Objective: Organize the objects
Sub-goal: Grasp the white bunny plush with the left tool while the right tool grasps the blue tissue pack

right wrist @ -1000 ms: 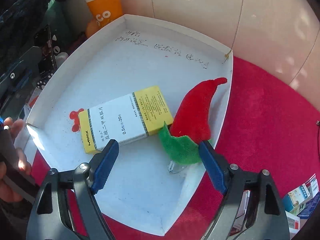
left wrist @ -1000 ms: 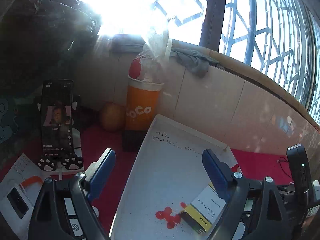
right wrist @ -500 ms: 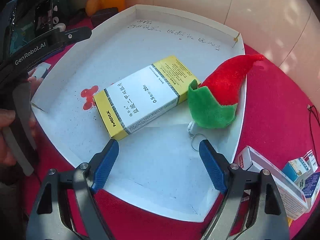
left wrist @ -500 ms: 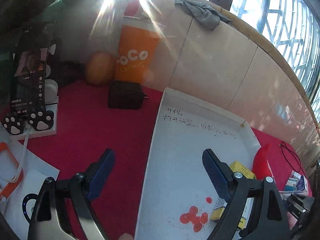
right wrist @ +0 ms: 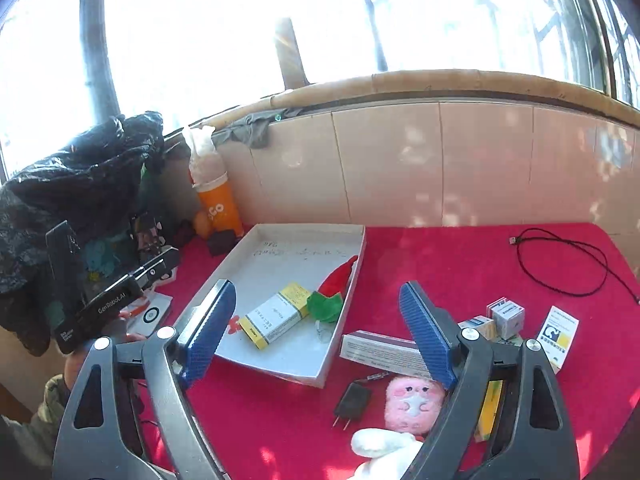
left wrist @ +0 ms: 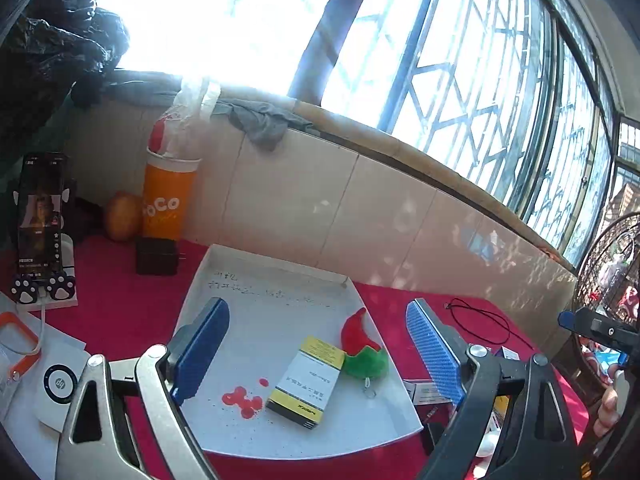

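Your shallow white cardboard tray [right wrist: 352, 276] sits on the red-covered bench [right wrist: 460, 264], against the tiled wall, and it holds two things. The yellow-and-white medicine box [right wrist: 276, 315] lies flat near the tray's middle, its long axis running diagonally from the near left toward the far right in the right wrist view. Just beside its far end lies the red-and-green felt elf hat [right wrist: 332, 292], its red tip pointing away toward the tray's far corner, green brim toward you, a small metal ring at the brim. Your left tool [left wrist: 316, 340] hovers in front of the tray with its blue pads spread wide and nothing between them. Your right tool [right wrist: 316, 320] is likewise released, and its jaws have just been opening further, empty. Outside the tray on the right lie a long grey-white carton [right wrist: 380, 350], a cluster of small medicine boxes [right wrist: 502, 318], a black plug adapter [right wrist: 352, 398], a pink plush toy [right wrist: 412, 400] and a black looped cable [right wrist: 560, 264]. To the tray's left stand an orange paper cup [left wrist: 166, 200], an orange fruit [left wrist: 122, 216], a black charger block [left wrist: 156, 256] and a phone on a paw-print stand [left wrist: 40, 216]. Nothing stands between either tool and the tray.
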`<action>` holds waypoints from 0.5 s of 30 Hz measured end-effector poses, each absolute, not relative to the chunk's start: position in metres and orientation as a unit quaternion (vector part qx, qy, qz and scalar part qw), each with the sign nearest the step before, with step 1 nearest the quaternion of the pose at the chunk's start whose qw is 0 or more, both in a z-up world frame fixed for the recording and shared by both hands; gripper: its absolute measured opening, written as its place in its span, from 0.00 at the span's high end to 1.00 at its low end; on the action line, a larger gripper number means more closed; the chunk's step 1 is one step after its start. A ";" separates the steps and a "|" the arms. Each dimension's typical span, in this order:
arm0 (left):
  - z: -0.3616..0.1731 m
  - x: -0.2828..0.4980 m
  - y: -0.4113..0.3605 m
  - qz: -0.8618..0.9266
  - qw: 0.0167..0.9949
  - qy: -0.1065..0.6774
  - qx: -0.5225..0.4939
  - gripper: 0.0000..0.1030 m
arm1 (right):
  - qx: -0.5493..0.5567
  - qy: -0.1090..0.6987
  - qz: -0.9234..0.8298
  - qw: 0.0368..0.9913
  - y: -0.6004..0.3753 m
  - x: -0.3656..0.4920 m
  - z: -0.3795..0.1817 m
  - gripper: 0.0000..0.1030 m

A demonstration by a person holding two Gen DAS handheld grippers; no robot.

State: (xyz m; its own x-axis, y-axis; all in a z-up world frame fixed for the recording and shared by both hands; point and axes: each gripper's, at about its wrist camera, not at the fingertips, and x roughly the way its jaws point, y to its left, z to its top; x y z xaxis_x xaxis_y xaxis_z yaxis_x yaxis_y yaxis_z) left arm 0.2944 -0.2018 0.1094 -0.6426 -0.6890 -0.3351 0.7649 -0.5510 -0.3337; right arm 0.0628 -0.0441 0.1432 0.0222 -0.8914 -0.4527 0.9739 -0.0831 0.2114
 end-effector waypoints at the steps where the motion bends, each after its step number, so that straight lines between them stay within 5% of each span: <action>1: 0.108 0.278 -0.193 -0.889 0.387 0.226 0.099 0.12 | 0.242 0.069 -0.705 0.663 -0.030 0.051 0.149 0.16; 8: 0.068 0.161 -0.116 -0.924 0.230 0.155 0.263 0.12 | 0.258 0.040 -0.762 0.593 0.055 -0.020 0.135 0.15; 15: 0.041 0.105 -0.069 -0.915 0.148 0.140 0.349 0.12 | 0.384 0.092 -0.767 0.506 0.063 -0.084 0.042 0.15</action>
State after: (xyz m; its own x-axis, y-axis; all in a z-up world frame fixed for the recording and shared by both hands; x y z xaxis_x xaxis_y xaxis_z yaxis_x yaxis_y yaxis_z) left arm 0.1053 -0.0693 0.0407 -0.7130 -0.1737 -0.6793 0.3686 -0.9170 -0.1524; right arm -0.0838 0.0628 0.0419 -0.1932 -0.7054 -0.6820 0.8462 -0.4716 0.2480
